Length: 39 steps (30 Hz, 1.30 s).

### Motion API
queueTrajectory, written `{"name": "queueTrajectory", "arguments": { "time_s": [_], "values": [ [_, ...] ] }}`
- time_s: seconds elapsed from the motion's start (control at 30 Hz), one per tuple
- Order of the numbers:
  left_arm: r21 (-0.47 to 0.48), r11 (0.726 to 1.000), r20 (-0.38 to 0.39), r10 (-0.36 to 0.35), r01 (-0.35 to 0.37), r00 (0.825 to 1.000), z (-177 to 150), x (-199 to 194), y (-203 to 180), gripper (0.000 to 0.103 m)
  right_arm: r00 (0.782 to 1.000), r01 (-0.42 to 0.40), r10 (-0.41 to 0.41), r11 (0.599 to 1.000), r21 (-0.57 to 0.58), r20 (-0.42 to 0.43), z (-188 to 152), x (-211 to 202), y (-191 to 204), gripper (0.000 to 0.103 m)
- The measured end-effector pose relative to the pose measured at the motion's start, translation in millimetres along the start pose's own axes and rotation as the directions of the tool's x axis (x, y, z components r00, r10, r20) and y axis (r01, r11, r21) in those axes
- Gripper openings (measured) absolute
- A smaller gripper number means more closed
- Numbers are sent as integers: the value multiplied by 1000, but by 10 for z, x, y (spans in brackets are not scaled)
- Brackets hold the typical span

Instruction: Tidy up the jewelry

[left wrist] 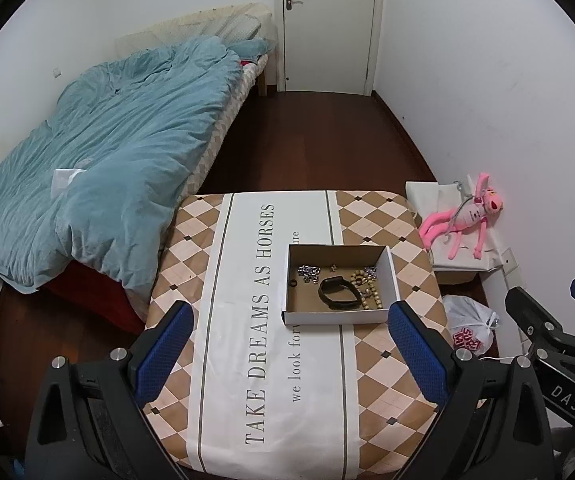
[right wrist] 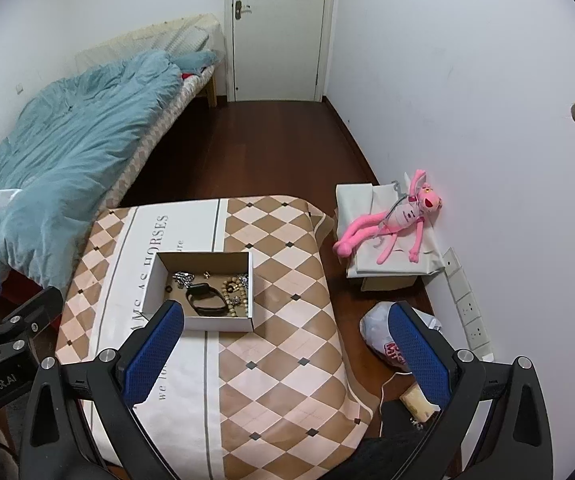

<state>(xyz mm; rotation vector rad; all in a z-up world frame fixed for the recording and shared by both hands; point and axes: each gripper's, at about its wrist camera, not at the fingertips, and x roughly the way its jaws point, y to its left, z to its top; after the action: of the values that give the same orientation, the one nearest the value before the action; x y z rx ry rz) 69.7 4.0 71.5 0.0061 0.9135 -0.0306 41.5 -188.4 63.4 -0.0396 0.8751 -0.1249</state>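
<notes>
Both my claws, the left claw (left wrist: 291, 354) and right claw (right wrist: 287, 356), are wide open and empty; the box (left wrist: 339, 316) lies ahead, nearer my left claw.

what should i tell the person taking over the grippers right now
Left gripper: open, empty, held above the table.
Right gripper: open, empty, off the table's right side.
All visible jewelry lies in the open cardboard box: black wristband, wooden bead bracelet, silver chain, small dark ring.
Done: nothing loose on the tablecloth.
Left: pieces lie jumbled together; sort them if needed.
</notes>
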Motion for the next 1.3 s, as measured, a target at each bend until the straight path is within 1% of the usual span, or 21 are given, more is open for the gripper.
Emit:
{"name": "queueTrajectory", "arguments": {
  "time_s": [0.23,0.37,0.8,1.3],
  "values": [
    [-3,1000,-35,7,-7,999,18,176,2,99,999,3,-3,1000,-9,-37,36,191,19,103],
    [-4,1000,-42,9,-10,999,28,211,-1,99,999,3,-3,1000,-9,-47,48,247,12,103],
    [0,1000,-51,4,-4,999,-2,269,6,99,998,-2,1,1000,-12,-66,28,286,13,103],
    [-1,1000,-52,3,-3,999,2,266,1,99,998,-2,1,1000,-14,-64,28,261,8,103]
  ]
}}
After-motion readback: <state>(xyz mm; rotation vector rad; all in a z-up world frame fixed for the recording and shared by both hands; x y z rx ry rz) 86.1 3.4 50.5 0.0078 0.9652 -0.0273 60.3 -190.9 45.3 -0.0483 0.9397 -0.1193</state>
